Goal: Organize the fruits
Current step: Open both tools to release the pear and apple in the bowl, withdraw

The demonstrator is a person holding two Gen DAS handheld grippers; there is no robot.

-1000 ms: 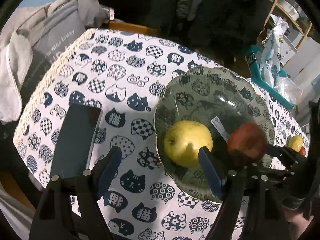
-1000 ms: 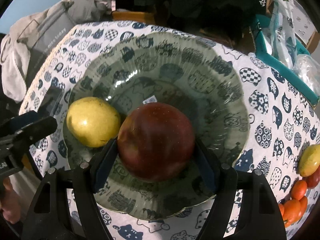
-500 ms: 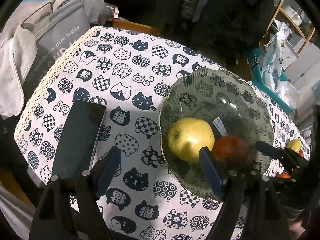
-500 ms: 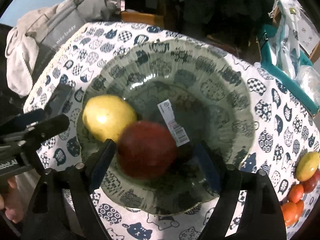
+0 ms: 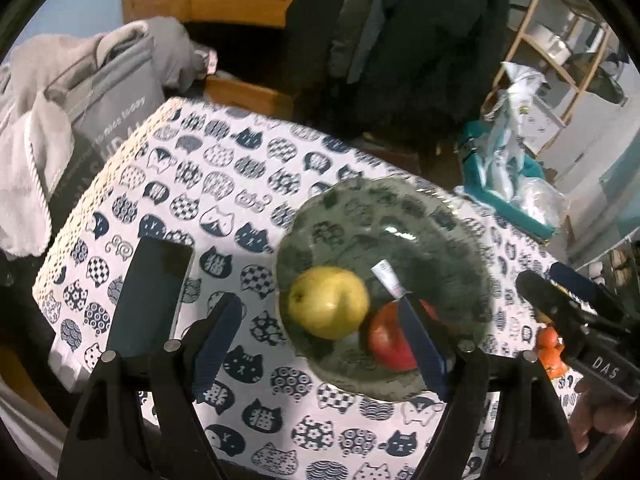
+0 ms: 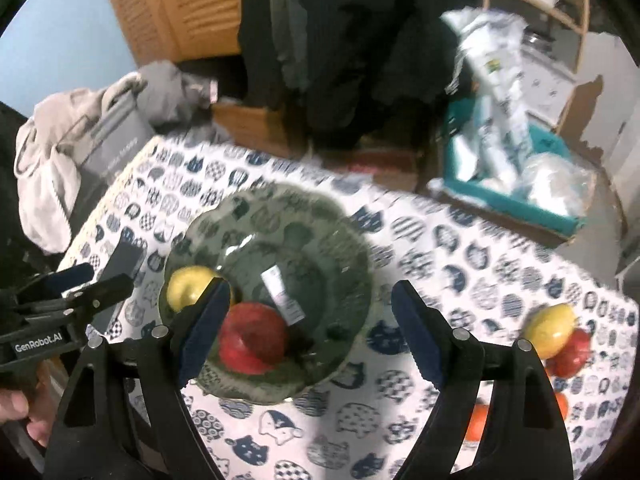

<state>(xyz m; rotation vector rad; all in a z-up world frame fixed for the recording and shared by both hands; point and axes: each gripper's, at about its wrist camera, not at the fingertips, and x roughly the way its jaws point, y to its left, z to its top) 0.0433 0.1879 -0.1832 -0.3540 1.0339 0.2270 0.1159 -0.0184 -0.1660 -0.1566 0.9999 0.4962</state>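
From the left wrist, the left gripper [image 5: 320, 340] is seen with fingers apart and empty above the tablecloth [image 5: 248, 184]; a yellow pear [image 5: 328, 302] and a red apple [image 5: 386, 338] lie touching in the glass bowl [image 5: 400, 208].

From the right wrist, the right gripper [image 6: 308, 328] is held spread and empty. Loose fruit [image 6: 550, 330] lies well apart to the right; it is probably best approached level and squeezed gently.
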